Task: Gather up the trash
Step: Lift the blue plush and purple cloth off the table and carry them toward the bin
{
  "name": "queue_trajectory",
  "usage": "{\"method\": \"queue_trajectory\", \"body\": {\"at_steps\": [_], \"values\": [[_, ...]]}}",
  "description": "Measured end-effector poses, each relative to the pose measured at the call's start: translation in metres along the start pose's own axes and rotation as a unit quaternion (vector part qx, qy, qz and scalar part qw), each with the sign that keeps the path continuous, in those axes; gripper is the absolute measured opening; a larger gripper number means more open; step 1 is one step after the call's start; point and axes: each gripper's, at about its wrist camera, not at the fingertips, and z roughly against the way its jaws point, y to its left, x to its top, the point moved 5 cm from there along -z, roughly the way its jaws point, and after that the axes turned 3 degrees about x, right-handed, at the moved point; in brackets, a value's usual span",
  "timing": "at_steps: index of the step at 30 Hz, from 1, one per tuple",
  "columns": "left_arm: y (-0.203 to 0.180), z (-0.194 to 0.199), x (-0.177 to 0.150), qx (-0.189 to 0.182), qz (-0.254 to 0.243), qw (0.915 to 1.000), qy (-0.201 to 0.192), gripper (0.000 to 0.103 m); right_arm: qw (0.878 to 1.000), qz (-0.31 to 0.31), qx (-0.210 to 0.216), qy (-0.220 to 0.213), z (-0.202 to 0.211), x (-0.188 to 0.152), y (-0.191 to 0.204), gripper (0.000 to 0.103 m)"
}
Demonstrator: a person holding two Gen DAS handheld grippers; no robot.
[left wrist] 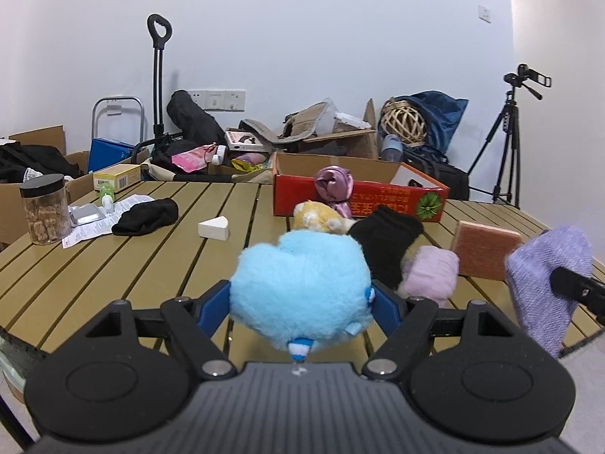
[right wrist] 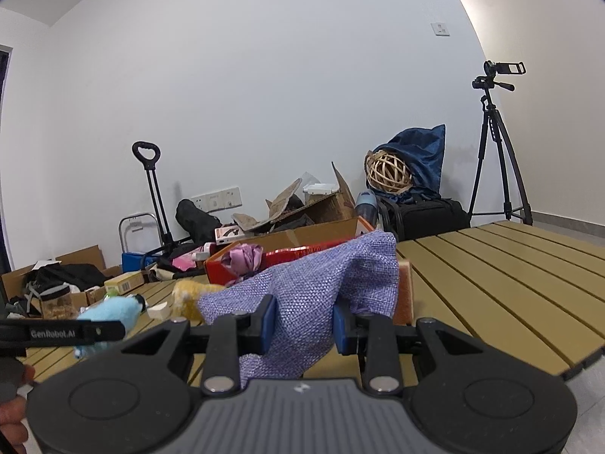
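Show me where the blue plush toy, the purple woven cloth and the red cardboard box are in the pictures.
blue plush toy (left wrist: pixel 298 283): left wrist view, middle of its fluffy body.
purple woven cloth (right wrist: pixel 314 283): right wrist view, middle of the fabric above the claw.
red cardboard box (left wrist: pixel 378 198): left wrist view, its red front wall.

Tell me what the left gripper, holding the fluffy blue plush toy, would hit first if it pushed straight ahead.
Probably the small orange-and-white plush toy, which lies on the slatted table just beyond the fluffy blue plush toy clamped in the left gripper. The red cardboard box stands behind it. Depth is hard to judge here.
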Motion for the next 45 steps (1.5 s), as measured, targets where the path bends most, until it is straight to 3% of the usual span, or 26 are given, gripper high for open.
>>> {"method": "queue_trajectory", "body": {"at_steps": [10,17,34,45], "values": [[-0.010,0.045,-0.026,-0.026,-0.021,0.9994,-0.010,0.078,1.000,0.013,-0.004,0.018,0.047,-0.025,-0.001,0.030],[-0.012,0.071,-0.051,-0.040,-0.032,0.9987,0.004,0.078,0.998,0.021,-0.005,0.058,0.072,-0.052,0.000,0.030],[-0.002,0.089,-0.105,-0.018,-0.065,0.9950,0.074,0.078,0.985,0.033,-0.020,0.168,0.104,-0.111,0.002,0.030],[0.008,0.072,-0.148,0.011,-0.090,0.9841,0.153,0.078,0.966,0.033,-0.044,0.252,0.099,-0.152,-0.009,0.030]]}}
